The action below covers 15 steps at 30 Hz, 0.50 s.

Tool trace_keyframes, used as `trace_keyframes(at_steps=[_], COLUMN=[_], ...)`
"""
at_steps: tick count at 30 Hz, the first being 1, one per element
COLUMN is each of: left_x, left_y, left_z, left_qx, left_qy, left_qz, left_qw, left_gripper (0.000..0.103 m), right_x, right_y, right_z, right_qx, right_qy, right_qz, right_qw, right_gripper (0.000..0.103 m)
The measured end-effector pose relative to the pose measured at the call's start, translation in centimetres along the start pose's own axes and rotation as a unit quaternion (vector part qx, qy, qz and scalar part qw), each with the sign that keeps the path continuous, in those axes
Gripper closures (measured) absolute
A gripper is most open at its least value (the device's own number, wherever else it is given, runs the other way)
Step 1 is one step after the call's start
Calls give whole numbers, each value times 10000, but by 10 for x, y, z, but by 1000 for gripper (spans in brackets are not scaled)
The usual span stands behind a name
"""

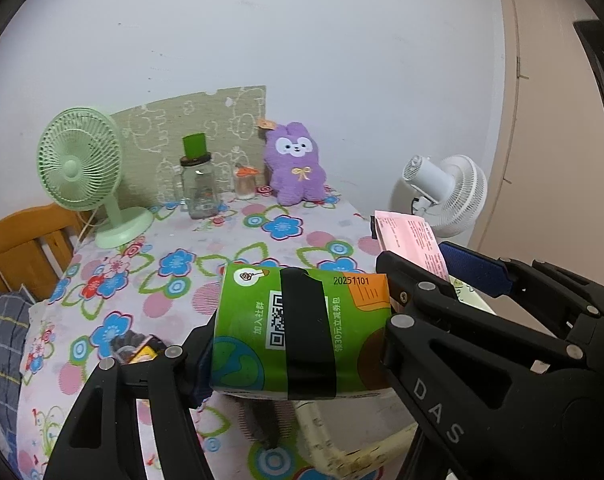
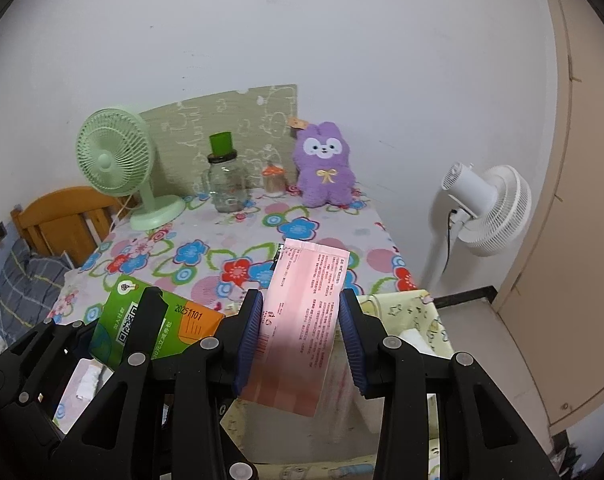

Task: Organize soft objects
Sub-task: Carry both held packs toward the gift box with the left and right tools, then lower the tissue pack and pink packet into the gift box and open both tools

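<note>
My left gripper [image 1: 298, 336] is shut on a green tissue pack [image 1: 302, 332] with a black band, held above the flowered table. That pack also shows in the right wrist view [image 2: 158, 328], to the left of my right gripper. My right gripper [image 2: 300, 332] is shut on a pink tissue pack [image 2: 302, 320], held over a pale yellow fabric basket [image 2: 406, 312]. The pink pack shows in the left wrist view [image 1: 410, 240] too. A purple plush bunny [image 1: 296, 166] sits upright at the back of the table, also in the right wrist view [image 2: 324, 166].
At the back of the flowered table [image 1: 230, 248] stand a green fan [image 1: 84, 172], a glass jar [image 1: 198, 188] with a green cup on it, and a small jar [image 1: 246, 184]. A white fan [image 2: 486, 208] stands right of the table. A wooden chair [image 2: 62, 216] is at left.
</note>
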State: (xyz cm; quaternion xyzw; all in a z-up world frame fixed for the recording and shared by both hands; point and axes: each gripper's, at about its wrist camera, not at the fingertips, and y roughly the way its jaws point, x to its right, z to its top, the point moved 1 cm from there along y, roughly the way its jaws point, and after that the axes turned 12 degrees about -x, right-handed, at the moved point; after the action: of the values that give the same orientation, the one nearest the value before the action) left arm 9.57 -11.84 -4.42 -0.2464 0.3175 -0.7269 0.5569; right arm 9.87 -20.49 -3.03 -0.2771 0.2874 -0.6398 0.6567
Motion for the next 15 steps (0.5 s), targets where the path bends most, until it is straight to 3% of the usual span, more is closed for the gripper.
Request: trace_keyframes(at_steps=[15], left_x=[27], left_y=[33], left_z=[2], left_qx=[-291], left_qy=[212], left_qz=[-228], left_qw=[9991], left_gripper=[31], right_x=[34], right_y=[25], right_z=[-6], right_qx=[-236], right_qy=[226], right_qz=[-203], right_qw=[9993], right_gripper=[61])
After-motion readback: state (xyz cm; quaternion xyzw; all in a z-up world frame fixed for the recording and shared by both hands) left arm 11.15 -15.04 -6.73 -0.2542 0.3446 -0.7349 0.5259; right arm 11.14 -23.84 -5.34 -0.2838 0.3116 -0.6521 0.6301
